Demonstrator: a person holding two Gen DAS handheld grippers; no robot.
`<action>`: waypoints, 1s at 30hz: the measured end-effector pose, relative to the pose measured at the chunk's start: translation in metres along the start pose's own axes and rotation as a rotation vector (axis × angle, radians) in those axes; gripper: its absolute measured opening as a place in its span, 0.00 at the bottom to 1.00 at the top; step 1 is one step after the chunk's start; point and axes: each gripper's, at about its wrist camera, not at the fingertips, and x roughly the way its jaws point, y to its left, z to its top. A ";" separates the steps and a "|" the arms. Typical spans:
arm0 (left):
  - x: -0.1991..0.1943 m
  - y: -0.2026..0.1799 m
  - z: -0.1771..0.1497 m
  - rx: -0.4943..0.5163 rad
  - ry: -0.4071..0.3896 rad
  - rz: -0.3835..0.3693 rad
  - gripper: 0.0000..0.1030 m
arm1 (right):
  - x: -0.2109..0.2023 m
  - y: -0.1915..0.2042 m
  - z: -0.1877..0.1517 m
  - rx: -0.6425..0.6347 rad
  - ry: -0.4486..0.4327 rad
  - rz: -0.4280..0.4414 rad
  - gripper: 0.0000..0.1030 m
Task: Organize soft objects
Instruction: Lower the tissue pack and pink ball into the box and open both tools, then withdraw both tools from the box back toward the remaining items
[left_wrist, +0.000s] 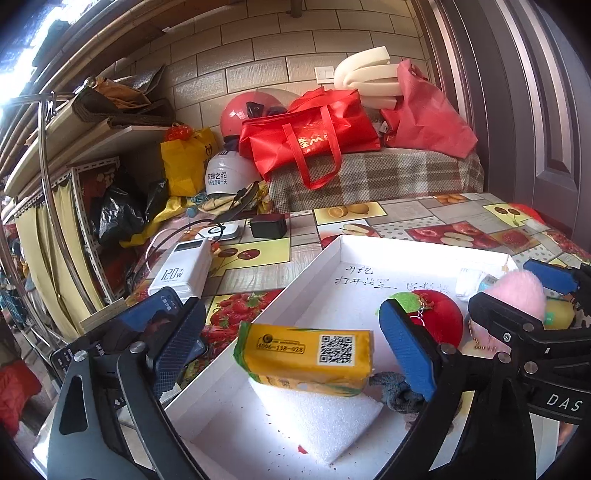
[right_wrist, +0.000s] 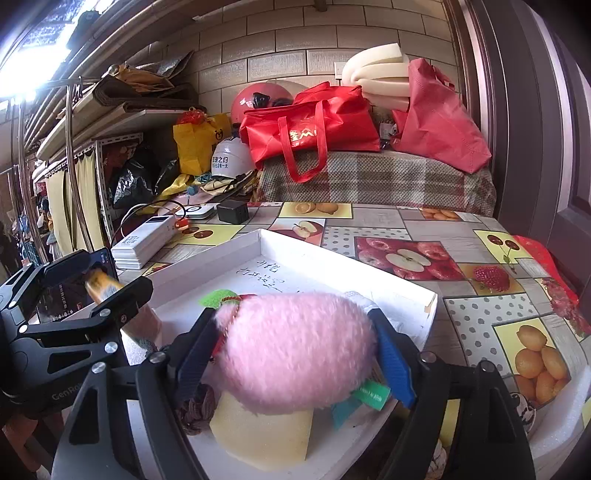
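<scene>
A white shallow box (left_wrist: 314, 266) lies on the fruit-print table. My left gripper (left_wrist: 291, 321) stands open over it. A yellow tissue pack (left_wrist: 306, 354) lies between its blue pads, leaning on a white foam block (left_wrist: 321, 417), with a gap on either side. My right gripper (right_wrist: 291, 314) hangs over the box's right part. A fluffy pink plush (right_wrist: 295, 347) fills the space between its fingers, blurred, and rests on a yellow sponge (right_wrist: 258, 432). The pads do not visibly squeeze it. A red plush apple (left_wrist: 439, 314) and a grey cloth piece (left_wrist: 395, 391) also lie in the box.
A white power bank (left_wrist: 181, 269), a phone (left_wrist: 155, 321) and a black charger (left_wrist: 267, 225) with cables sit left of the box. Red bags (left_wrist: 310, 136) and helmets pile up beyond the table's far edge. A brown knitted item (right_wrist: 199, 406) lies by the sponge.
</scene>
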 end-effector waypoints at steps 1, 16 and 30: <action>-0.001 0.002 0.000 -0.009 -0.002 0.008 0.98 | -0.001 0.000 0.000 0.001 -0.003 0.001 0.83; -0.011 0.012 -0.004 -0.053 -0.056 0.049 1.00 | -0.011 0.002 0.000 -0.009 -0.064 -0.028 1.00; -0.033 0.019 -0.010 -0.141 -0.093 0.032 1.00 | -0.031 -0.002 -0.005 0.008 -0.123 -0.112 1.00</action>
